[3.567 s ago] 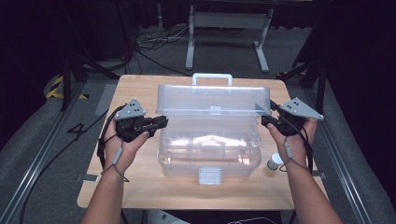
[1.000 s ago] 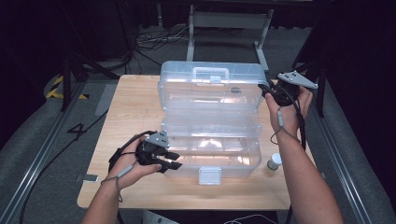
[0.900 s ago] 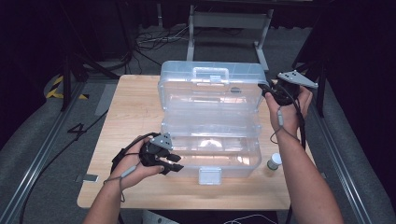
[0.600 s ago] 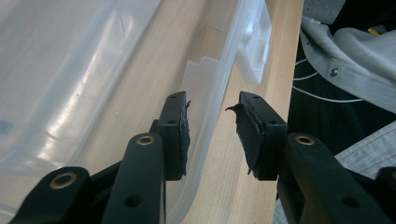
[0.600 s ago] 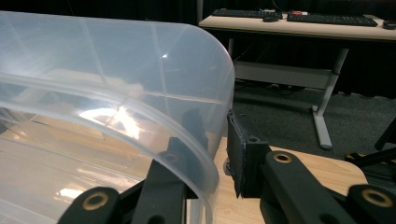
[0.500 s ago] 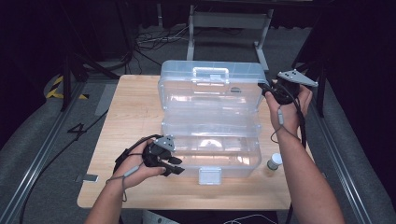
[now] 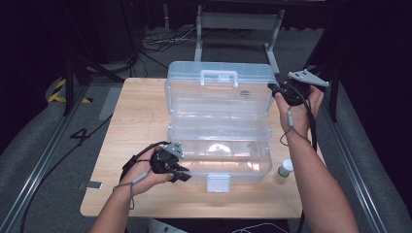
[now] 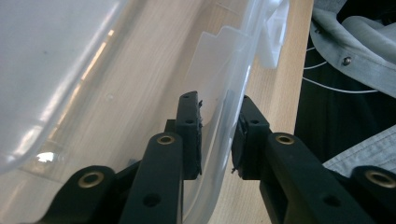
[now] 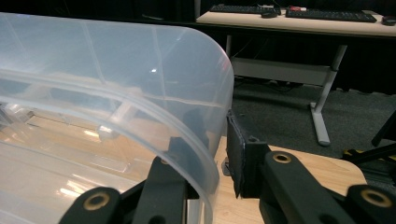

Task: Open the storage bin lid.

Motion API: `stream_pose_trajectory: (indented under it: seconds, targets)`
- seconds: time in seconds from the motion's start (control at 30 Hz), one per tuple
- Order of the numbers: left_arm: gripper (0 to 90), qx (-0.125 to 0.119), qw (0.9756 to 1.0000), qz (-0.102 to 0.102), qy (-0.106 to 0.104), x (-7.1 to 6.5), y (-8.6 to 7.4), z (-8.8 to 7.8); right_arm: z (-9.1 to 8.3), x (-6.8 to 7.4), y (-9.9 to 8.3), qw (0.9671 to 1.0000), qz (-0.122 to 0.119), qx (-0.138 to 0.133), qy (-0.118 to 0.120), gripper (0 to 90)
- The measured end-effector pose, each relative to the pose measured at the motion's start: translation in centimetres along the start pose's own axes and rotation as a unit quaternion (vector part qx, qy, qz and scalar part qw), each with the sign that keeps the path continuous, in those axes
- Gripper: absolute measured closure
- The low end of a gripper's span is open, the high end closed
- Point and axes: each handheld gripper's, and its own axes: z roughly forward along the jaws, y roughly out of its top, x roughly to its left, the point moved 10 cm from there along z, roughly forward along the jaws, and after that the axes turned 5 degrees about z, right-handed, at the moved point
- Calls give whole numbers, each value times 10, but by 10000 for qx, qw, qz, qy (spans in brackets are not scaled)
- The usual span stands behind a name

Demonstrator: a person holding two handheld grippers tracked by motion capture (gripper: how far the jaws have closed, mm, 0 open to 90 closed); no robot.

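A clear plastic toolbox [image 7: 218,155] stands on the wooden table [image 7: 141,111] with its lid [image 7: 218,92] raised upright. My left gripper [image 7: 180,174] is at the box's front left corner. In the left gripper view its jaws [image 8: 217,135] have just been closing and straddle the curved clear wall [image 8: 233,60], the pads against it. My right gripper [image 7: 274,90] holds the lid's right edge. In the right gripper view [image 9: 212,144] one jaw shows through the lid's plastic [image 9: 116,60] and the other sits outside, clamped on the rim.
A small capped bottle [image 7: 285,168] stands on the table right of the box. A white latch [image 7: 217,183] hangs at the box's front. A metal desk frame [image 7: 238,19] and cables lie behind the table. The person's grey clothing [image 8: 355,42] is near the front edge.
The left gripper has edged right onto the box's front left corner and its jaws have narrowed around the wall. The right gripper and the raised lid have kept still.
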Motion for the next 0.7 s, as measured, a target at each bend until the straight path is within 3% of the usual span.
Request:
stream_pose_trajectory:
  seconds: [0.7]
  targets:
    - [756, -93, 9998, -156, -22, 0, -1, 0, 12, -4, 2, 9999, -38, 60, -129, 787]
